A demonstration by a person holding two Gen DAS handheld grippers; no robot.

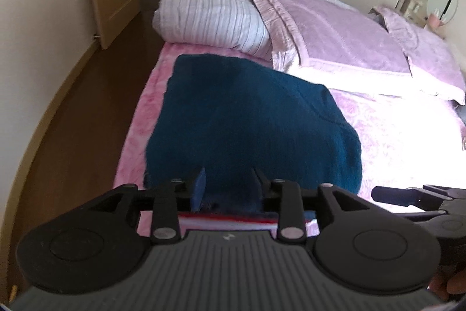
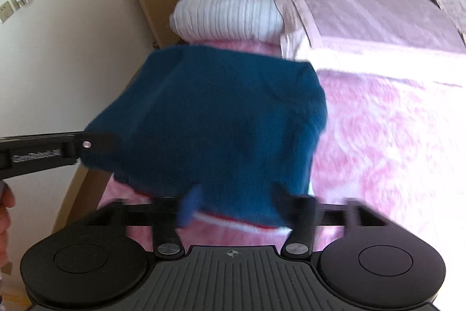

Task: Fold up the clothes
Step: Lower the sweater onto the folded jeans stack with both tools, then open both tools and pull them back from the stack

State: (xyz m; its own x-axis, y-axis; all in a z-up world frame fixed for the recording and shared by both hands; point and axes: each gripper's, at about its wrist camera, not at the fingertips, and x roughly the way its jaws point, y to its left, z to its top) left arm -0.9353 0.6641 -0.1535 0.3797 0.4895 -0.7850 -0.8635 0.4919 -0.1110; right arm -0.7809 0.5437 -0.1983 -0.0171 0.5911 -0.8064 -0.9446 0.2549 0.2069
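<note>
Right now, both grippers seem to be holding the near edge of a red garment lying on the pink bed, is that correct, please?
Not quite: the garment is dark teal-blue, with only a thin red and white trim at the near edge, as the left wrist view shows. The rest holds: the left gripper and right gripper both hold its near edge over the pink bed.

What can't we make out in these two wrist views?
- Near hem of the blue garment: left wrist view, hidden behind the left gripper body; grip not confirmable.
- Right gripper finger contact: right wrist view, motion blur.
- Items beside the round mirror: left wrist view, too small, overexposed.
- Bed right side: washed out by glare.
</note>
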